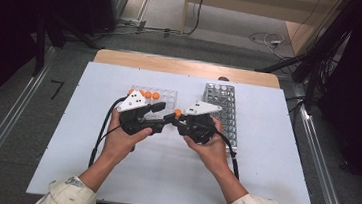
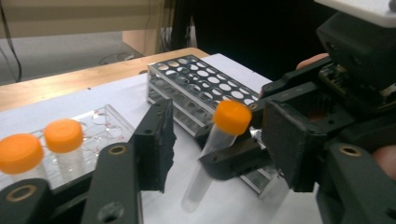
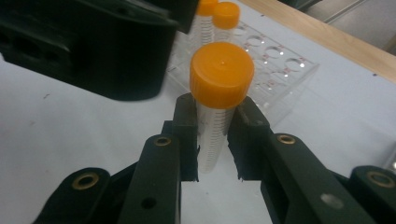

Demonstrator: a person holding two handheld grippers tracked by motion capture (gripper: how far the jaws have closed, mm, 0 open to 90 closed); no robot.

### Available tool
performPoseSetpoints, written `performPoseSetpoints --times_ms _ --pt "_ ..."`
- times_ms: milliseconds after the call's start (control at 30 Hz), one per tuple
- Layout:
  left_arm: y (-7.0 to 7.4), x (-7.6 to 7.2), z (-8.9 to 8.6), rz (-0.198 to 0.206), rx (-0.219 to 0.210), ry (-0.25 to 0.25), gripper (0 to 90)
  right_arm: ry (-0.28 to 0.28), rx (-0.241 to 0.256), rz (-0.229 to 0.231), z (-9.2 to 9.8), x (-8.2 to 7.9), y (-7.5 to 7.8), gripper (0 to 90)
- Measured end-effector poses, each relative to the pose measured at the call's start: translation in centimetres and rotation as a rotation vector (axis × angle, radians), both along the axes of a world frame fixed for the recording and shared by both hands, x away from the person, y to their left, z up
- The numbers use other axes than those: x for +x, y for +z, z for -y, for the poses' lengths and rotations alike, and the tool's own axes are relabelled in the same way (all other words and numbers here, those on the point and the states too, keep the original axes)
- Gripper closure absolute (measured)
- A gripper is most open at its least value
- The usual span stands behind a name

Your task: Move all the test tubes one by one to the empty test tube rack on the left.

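Mid-transfer step, by the look of it: clear plastic tube with orange screw cap [image 3: 217,107] clamped just below the cap between the jaws of the right gripper [image 3: 218,140], held above the white surface [image 1: 172,171] between the clear acrylic rack [image 1: 162,97] on the left and the perforated metal rack [image 1: 222,111] on the right. Left gripper [image 2: 215,149] jaws spread wide, flanking the tube without touching. Next, probably: closing on the tube for a handover, or lowering into a hole. Tube contents hard to make out.

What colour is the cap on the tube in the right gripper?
Orange. The cap tops the clear tube; right gripper view shows it best.
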State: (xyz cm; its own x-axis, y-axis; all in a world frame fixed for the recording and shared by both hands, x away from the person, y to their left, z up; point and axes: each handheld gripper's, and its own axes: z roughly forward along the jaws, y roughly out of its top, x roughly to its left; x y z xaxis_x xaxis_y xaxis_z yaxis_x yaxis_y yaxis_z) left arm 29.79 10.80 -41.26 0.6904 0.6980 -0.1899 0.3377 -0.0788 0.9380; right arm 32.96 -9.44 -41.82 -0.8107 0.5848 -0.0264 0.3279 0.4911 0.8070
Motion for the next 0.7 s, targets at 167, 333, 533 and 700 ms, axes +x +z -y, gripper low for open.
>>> performPoseSetpoints --times_ms 167,333,533,700 --pt "-0.3 0.1 0.2 -0.003 0.028 -0.012 53.6 0.023 -0.001 -0.006 -0.9 -0.3 -0.3 71.5" --pt "-0.5 0.2 0.2 -0.007 0.057 -0.018 66.4 0.032 0.000 -0.008 -1.3 -0.4 -0.4 71.5" --pt "-0.6 0.3 0.2 -0.012 0.064 -0.026 69.6 0.026 -0.009 -0.014 -1.3 -0.3 -0.6 71.5" --pt "-0.6 0.3 0.2 -0.010 0.072 -0.027 70.4 0.026 -0.005 -0.016 -1.3 -0.4 -0.7 71.5"
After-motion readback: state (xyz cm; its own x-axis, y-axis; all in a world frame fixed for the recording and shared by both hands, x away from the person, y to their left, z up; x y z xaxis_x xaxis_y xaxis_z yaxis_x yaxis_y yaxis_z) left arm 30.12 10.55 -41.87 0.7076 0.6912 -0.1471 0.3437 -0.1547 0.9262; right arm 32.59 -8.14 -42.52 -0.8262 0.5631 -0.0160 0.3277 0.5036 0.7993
